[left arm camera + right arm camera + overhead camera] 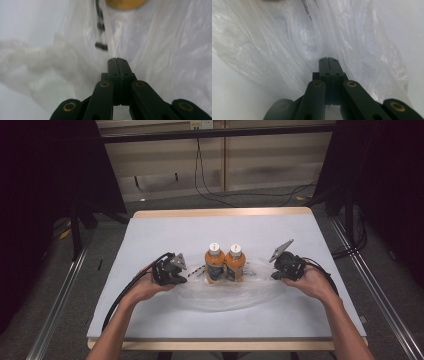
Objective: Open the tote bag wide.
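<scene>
Clear plastic bag (235,292) lies flat and crumpled on the white table cover (165,227), spread near the middle of the table toward my side, with its film reaching left and right under both of my tools. Two orange juice bottles (225,262) with white caps stand upright on the far part of the bag, touching each other side by side, between my two grippers. My left gripper (181,279) sits at the left edge of the bag, just beside the left bottle; in the left gripper view (116,60) my jaws are pressed fully together, with bag film directly under and around the tips, though I cannot tell whether any film is actually pinched between them. The orange base of a bottle (125,3) shows at the far top of that view, and a dark printed strip (100,27) on the bag runs from it toward my tips. My right gripper (276,276) rests at the right edge of the bag, just right of the right bottle, its grey three-cornered plate (281,249) tilted up. In the right gripper view (328,59) those jaws are likewise closed flush against each other, set among wrinkled folds of the bag (294,42); whether film is caught there I cannot tell. Both of my forearms enter from the near edge of the table.
</scene>
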Available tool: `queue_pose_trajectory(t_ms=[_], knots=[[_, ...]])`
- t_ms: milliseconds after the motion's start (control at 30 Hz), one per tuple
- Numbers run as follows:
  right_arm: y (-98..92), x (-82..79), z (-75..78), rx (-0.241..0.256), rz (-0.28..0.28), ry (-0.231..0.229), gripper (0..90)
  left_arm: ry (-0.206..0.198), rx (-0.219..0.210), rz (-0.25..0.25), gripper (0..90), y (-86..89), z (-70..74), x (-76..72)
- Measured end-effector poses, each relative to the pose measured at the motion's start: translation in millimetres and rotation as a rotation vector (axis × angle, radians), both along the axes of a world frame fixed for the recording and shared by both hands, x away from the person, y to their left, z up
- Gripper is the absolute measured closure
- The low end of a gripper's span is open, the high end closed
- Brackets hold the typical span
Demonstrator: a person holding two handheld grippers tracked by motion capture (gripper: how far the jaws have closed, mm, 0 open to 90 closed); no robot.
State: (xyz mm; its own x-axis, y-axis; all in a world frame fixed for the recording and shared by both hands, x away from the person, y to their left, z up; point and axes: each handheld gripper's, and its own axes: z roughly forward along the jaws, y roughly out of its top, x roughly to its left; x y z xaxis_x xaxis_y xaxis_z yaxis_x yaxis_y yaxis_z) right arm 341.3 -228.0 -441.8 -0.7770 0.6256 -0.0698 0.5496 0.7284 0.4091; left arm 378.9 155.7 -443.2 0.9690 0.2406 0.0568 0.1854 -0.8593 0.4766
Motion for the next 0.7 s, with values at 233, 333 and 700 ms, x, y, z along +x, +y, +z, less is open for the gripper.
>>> queue_pose_trajectory(t_ms=[233,333,700], knots=[[10.4,5.0,-1.5,-0.020,0.025,-0.025,90.0,-0.060,0.011,-0.040,90.0,-26.5,-8.0,3.0],[12.8,8.9,-8.7,-0.064,0.022,-0.018,90.0,-0.095,0.085,-0.025,90.0,-24.7,-13.8,8.5],[1.8,9.7,-13.2,-0.151,0.032,-0.029,90.0,-0.097,0.204,-0.034,90.0,1.5,-9.4,14.5]])
